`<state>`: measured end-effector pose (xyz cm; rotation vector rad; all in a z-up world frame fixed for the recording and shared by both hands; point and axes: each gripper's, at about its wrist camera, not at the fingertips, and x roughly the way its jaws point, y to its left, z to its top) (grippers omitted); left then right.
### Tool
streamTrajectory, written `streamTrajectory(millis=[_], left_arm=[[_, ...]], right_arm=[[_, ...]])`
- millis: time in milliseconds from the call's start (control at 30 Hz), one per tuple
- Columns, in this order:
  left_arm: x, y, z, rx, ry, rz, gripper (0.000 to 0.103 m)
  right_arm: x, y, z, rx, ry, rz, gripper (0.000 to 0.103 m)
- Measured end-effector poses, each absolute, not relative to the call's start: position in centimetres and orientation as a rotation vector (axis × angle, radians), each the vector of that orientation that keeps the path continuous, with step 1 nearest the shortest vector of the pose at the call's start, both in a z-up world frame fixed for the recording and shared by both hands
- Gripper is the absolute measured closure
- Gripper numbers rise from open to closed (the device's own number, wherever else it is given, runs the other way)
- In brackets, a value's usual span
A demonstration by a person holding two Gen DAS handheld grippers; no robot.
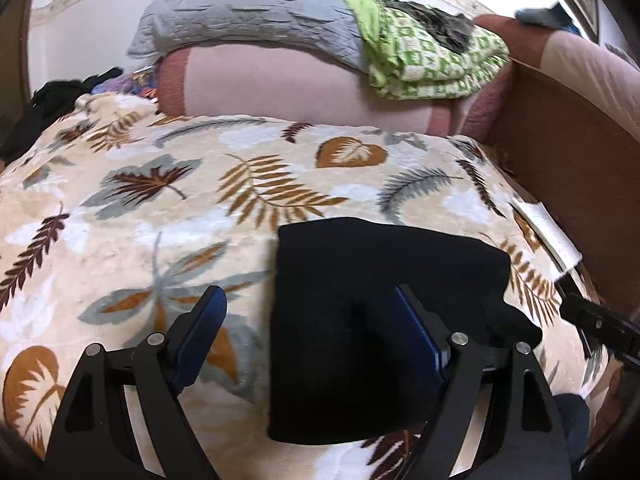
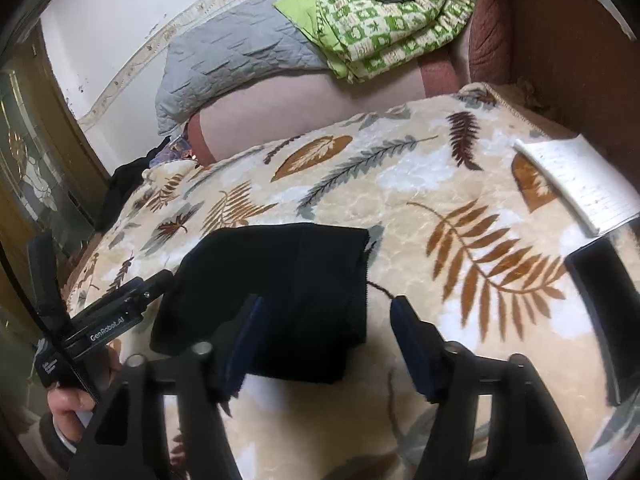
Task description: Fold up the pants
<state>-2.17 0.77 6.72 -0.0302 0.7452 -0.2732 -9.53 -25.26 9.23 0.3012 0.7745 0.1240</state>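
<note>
- Left wrist view has the black pants (image 1: pixel 360 288) folded into a compact block, sitting in the lower middle of the frame on the leaf-print blanket (image 1: pixel 160 200). Long side runs top to bottom of the picture, short top edge facing the pillows.
- Right wrist view shows the same pants (image 2: pixel 280 280) lower centre-left, long axis tilted a bit, upper edge leaning right. A loose thread trails off their right edge.
- Left gripper (image 1: pixel 308 320) is spread wide, not pinching anything. Its left finger is off over bare blanket, and its right finger (image 1: pixel 416 332) is in front of the fabric, so the pants' left edge falls in the gap.
- Right gripper (image 2: pixel 324 332) is also apart and gripping nothing. One finger is over the cloth, the other over blanket, with the pants' right edge between them. Can't tell if either pad actually touches.
- Room-wise: lots of open blanket left of and above the pants in the left wrist view. In the right wrist view, a white notepad (image 2: pixel 576 184) and a dark flat thing (image 2: pixel 608 308) sit well to the right, near the brown wooden board (image 2: pixel 560 60).
- Grey pillow (image 1: pixel 248 12) and green checked quilt (image 1: pixel 432 56) are stacked along the top.
</note>
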Motion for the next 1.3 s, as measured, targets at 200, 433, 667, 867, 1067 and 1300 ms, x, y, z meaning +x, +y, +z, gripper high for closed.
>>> streamTrajectory(millis=[200,433,667,867,1067,1300], left_arm=[[-2.4,-0.5,6.2,0.013,0.757,-0.298,0.019],[-2.4,0.1,6.5,0.007,0.755,-0.281,0.019],[-1.4,1.2,5.5,0.009,0.794,-0.226,0.019],[-1.1,1.8,5.3,-0.012,0.81,-0.219,0.019],[-1.1,1.9,5.2,-0.012,0.813,-0.219,0.019],[-0.8,2.2,5.2,-0.034,0.832,-0.225,0.019]], right_arm=[[-9.3,-25.6,9.0,0.318,0.794,0.133,0.036],[-8.8,-25.5,9.4,0.354,0.782,0.129,0.033],[-8.0,-23.7,7.4,0.35,0.842,0.14,0.032],[-7.3,-22.8,6.7,0.353,0.861,0.138,0.031],[-6.9,-23.0,6.5,0.367,0.853,0.129,0.026],[-6.3,-24.6,5.6,0.4,0.858,0.086,0.022]])
